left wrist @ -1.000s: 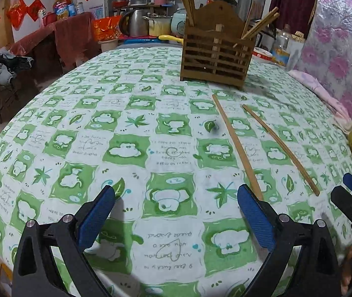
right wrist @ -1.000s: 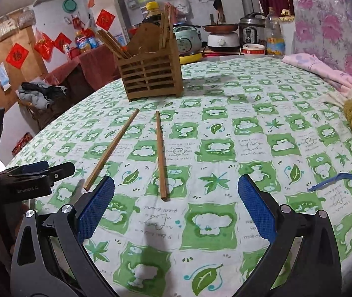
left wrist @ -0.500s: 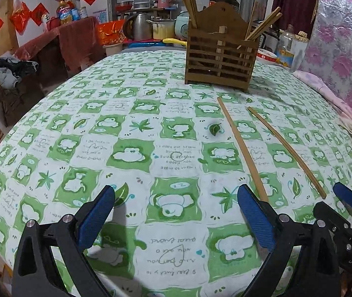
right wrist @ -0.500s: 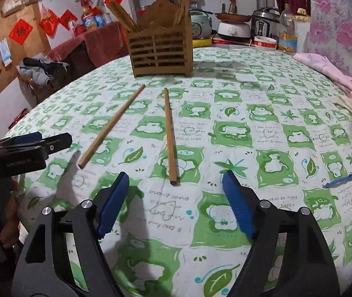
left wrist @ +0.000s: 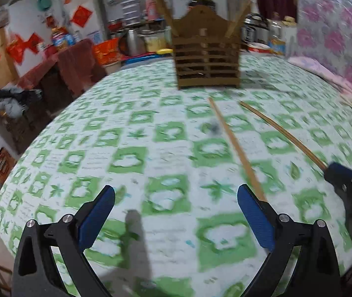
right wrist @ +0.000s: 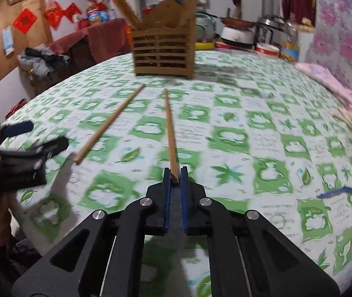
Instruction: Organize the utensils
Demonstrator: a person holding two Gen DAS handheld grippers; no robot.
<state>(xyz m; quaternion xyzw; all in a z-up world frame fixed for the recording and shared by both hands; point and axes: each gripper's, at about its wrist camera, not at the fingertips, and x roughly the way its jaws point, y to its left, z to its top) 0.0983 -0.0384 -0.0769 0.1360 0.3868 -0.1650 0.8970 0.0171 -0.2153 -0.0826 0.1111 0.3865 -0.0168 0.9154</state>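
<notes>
Right hand-held gripper (right wrist: 175,173) is pinching the near end of one chopstick (right wrist: 170,128) by the bench's near edge; left hand-held gripper (left wrist: 176,212) is spread, empty. Second chopstick (right wrist: 109,123) lies just beside. Wooden holder (right wrist: 163,52) sits toward the far edge.

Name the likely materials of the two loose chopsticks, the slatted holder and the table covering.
Chopsticks: probably bamboo or wood, matte tan, unpainted. Holder: seemingly wood or bamboo, brown slats, dull finish. Table covering: apparently soft printed cloth, green and white, no glare; blur hides the weave.
</notes>
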